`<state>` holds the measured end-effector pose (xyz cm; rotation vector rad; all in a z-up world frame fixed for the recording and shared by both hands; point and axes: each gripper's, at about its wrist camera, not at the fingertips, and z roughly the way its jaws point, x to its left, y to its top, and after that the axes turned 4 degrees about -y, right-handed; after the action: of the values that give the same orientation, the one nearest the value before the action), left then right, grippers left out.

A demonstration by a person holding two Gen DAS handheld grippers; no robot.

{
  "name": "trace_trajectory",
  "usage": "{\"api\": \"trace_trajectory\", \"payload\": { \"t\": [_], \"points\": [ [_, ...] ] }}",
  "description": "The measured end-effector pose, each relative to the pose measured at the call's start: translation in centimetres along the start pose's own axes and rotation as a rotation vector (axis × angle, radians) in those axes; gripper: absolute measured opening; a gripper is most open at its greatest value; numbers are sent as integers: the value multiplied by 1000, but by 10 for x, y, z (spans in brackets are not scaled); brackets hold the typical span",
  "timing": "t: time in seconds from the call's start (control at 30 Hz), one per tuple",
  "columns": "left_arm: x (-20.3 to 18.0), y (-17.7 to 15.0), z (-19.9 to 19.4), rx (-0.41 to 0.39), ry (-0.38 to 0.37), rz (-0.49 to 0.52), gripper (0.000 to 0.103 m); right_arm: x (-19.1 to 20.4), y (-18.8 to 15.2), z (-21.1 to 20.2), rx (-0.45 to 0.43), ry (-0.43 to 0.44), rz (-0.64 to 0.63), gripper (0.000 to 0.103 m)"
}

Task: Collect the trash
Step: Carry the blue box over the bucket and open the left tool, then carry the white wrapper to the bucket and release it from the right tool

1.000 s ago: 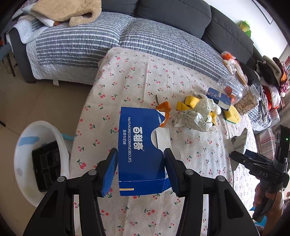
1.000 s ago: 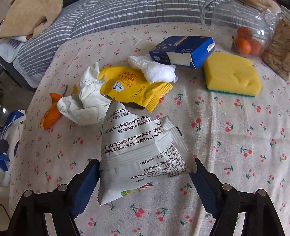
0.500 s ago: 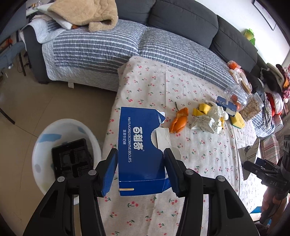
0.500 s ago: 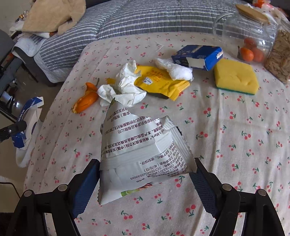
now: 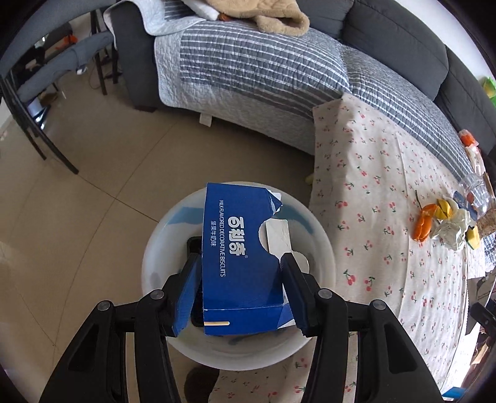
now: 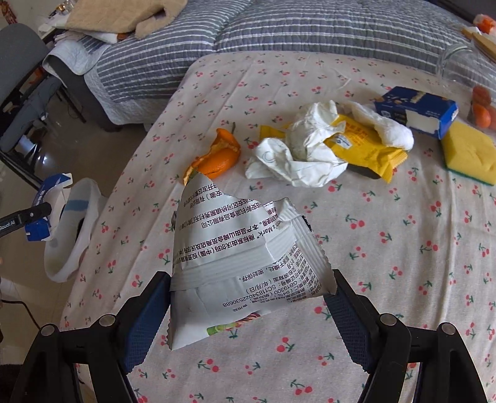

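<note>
Both grippers loaded. Left gripper (image 5: 240, 290) pinches torn blue box (image 5: 240, 251) over white bin (image 5: 313, 235); bin contents mostly hidden. Right gripper (image 6: 252, 305) clamps silver wrapper (image 6: 235, 254) above cherry-print tablecloth (image 6: 403, 248).

desk (image 6: 387, 248), cherry-print cloth. yellow sponge (image 6: 469, 153) at its far right; glass jar (image 6: 465, 62) of oranges behind the sponge. grey sofa (image 5: 387, 40) beyond the desk, striped quilt (image 5: 263, 68) over it, beige blanket (image 5: 279, 15) atop the quilt.
</note>
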<state>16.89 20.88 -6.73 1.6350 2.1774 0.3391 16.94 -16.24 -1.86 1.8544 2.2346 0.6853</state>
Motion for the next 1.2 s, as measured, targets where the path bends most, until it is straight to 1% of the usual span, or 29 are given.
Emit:
{"api": "trace_trajectory", "payload": {
  "t": [0.07, 0.1, 0.13, 0.2, 0.27, 0.33, 0.43, 0.53, 0.63, 0.8, 0.93, 1.03, 1.13, 1.2],
  "points": [
    [3, 0, 5, 14, -7, 8, 58, 6, -1, 3, 1, -1, -9, 84],
    [3, 0, 8, 30, -7, 17, 63, 9, -1, 4, 2, -2, -14, 84],
    [1, 0, 10, 43, -5, 25, 73, 12, -1, 5, 3, -4, -18, 84],
    [0, -2, 10, 44, 12, 45, 84, 16, -1, 8, 7, -8, -26, 84],
    [1, -3, 6, 31, 24, 62, 84, 19, -2, 11, 12, -14, -31, 84],
    [4, -5, 0, 24, 39, 70, 88, 23, -3, 14, 17, -19, -39, 84],
    [15, -8, -10, 25, 78, 60, 88, 33, -2, 17, 24, -15, -48, 84],
    [33, -12, -24, 2, 84, 35, 88, 55, 2, 20, 20, -8, -82, 84],
    [50, -16, -34, -16, 100, 20, 89, 88, 9, 28, 23, 35, -106, 84],
    [77, -24, -44, -25, 111, 5, 89, 157, 20, 48, 26, 107, -184, 84],
    [93, -29, -48, -27, 116, -4, 89, 199, 23, 76, 40, 119, -221, 84],
    [102, -31, -49, -28, 116, -7, 89, 217, 26, 95, 56, 115, -225, 84],
    [108, -30, -49, -31, 115, -15, 89, 228, 31, 104, 54, 112, -228, 84],
    [111, -30, -48, -29, 113, -24, 89, 233, 33, 108, 53, 116, -229, 87]
  ]
}}
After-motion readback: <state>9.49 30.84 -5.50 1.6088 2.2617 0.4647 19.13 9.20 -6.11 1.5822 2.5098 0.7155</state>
